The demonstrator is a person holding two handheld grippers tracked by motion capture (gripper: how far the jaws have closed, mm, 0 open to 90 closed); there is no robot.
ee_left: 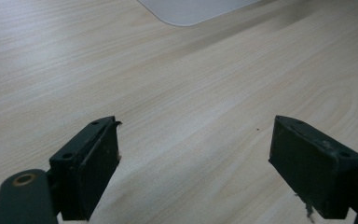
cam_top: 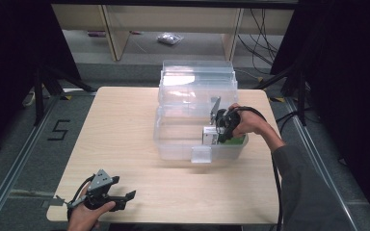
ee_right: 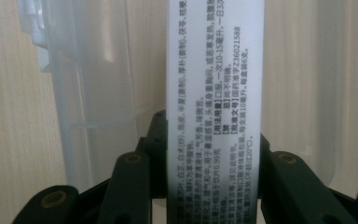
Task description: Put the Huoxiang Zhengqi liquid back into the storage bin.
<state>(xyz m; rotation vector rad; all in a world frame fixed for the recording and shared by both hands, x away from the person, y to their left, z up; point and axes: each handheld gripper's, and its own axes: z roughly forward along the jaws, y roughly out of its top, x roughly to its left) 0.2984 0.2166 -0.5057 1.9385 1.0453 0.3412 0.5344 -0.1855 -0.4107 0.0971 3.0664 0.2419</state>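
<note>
While our right gripper [cam_top: 220, 131] lowers a white medicine box [cam_top: 211, 136] into the clear plastic bin [cam_top: 173, 144], its jaws stand clamped on the carton's two broad faces, as the right gripper view shows with the printed side panel [ee_right: 214, 112] rising straight up between them. Seen from the high view, the box sits directly under that gripper, inside the bin's near right corner, close against the front wall and just above the floor of the bin; we cannot tell whether it already touches down. Beyond the gripper the bin's hinged lid [cam_top: 197, 79] stands open. Our left gripper [cam_top: 110, 193] rests at the near edge of the wooden table [cam_top: 125, 125], well apart from the bin, jaws spread wide with nothing but bare tabletop between them. We judge the main risk to be at the release: the carton is tall and narrow, so letting go while it is tilted or short of the floor could tip it over against the wall. A jaw might also catch the bin's rim on withdrawal and drag the light, unheld bin across the table.
</note>
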